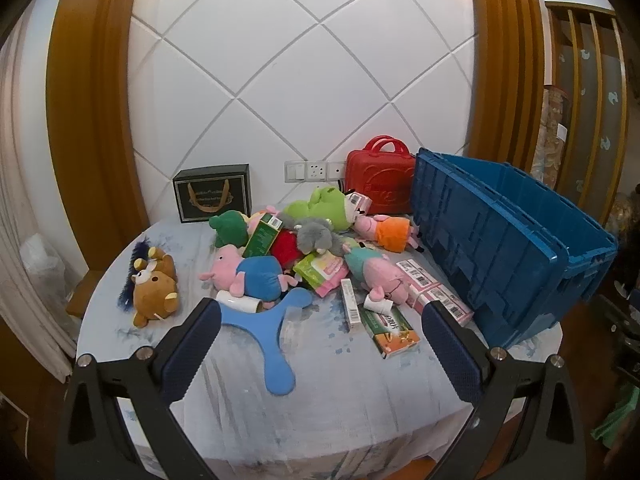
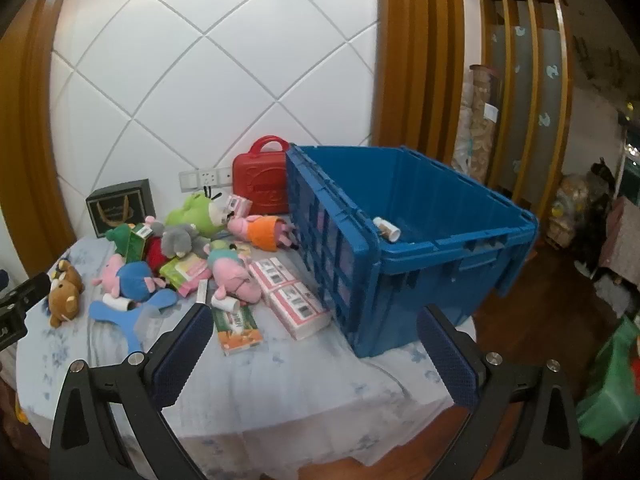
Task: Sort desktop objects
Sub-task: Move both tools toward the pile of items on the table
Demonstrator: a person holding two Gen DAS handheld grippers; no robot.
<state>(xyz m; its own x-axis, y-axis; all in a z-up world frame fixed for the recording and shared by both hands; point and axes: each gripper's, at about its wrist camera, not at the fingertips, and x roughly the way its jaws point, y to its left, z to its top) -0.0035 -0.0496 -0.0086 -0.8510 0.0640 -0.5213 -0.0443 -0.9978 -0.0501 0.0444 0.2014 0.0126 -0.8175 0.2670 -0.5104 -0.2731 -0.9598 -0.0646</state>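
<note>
A heap of plush toys and small boxes lies on the round table [image 1: 320, 392]: a brown bear [image 1: 154, 288], a pink pig in blue [image 1: 246, 274], a green plush [image 1: 324, 206], a grey plush [image 1: 316, 236] and a pig in orange [image 1: 390, 230]. A blue three-armed boomerang [image 1: 276, 328] and an orange-green box [image 1: 394, 330] lie nearer. My left gripper [image 1: 320, 320] hangs open above the table's front, holding nothing. My right gripper [image 2: 314, 326] is open too, short of the blue crate [image 2: 420, 240], which holds a small white bottle [image 2: 387, 229].
A red case [image 1: 380, 184] and a dark gift box [image 1: 212, 192] stand against the quilted white wall. Pink boxes [image 2: 292, 300] lie beside the crate's near side. The left gripper's body [image 2: 16, 308] shows at the left edge of the right wrist view. Wooden floor drops away right of the table.
</note>
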